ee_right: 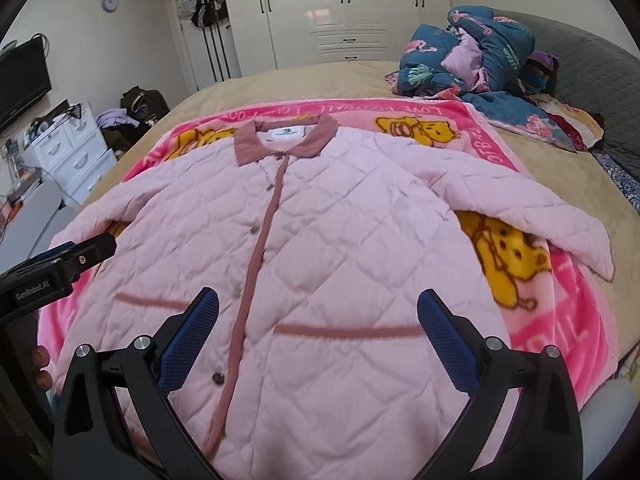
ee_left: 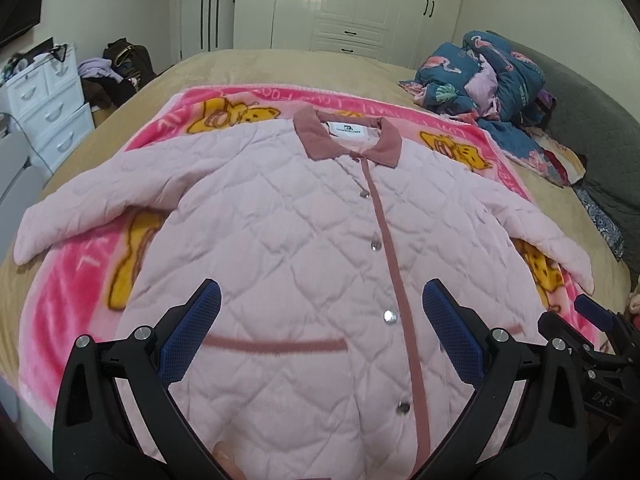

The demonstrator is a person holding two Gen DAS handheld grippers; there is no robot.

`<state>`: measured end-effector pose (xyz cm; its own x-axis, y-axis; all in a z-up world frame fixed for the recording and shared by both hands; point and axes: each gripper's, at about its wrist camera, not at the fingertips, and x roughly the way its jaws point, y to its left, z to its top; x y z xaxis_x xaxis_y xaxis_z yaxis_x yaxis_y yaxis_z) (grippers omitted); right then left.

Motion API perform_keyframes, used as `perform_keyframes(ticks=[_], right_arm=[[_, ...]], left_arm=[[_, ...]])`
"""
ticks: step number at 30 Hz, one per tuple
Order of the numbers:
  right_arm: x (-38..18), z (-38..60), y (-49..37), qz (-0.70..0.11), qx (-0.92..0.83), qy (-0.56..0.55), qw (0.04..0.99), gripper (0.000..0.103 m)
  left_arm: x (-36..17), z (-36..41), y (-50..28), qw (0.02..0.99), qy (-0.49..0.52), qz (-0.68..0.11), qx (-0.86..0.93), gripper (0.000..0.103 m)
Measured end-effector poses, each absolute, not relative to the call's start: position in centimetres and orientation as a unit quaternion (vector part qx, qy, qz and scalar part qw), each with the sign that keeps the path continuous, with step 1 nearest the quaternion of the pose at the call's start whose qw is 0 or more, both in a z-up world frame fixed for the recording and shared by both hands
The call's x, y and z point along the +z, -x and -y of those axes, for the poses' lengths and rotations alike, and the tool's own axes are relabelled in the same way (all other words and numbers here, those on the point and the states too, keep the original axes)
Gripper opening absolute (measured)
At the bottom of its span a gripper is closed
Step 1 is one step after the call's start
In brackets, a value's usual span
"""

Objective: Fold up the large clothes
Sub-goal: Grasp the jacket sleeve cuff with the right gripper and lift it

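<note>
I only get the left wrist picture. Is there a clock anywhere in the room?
Observer: Yes. A small round wall clock hangs high on the left wall in the right wrist view.
Operator: What's under it?
Observer: A dark flat screen is mounted on that wall, above the white drawers.
Operator: Does the coat have a second stripe on the other side?
Observer: Yes. The pink quilted jacket shows two dark pink pocket stripes, one each side of the button strip.
Operator: Are your grippers holding it?
Observer: No. The right gripper is open above the jacket, and so is the left gripper.
</note>
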<state>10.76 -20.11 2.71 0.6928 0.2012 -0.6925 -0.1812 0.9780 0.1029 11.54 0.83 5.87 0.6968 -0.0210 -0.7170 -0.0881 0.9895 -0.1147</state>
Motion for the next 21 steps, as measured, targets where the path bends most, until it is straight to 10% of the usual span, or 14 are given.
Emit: perform_keyframes(ticks=[21], right_arm=[[2.5,29.0,-20.6,-0.383,0.014,-0.082,0.920,0.099]], left_arm=[[4.8,3.4,-23.8,0.903,0.086,-0.421,-0.012,0.095]])
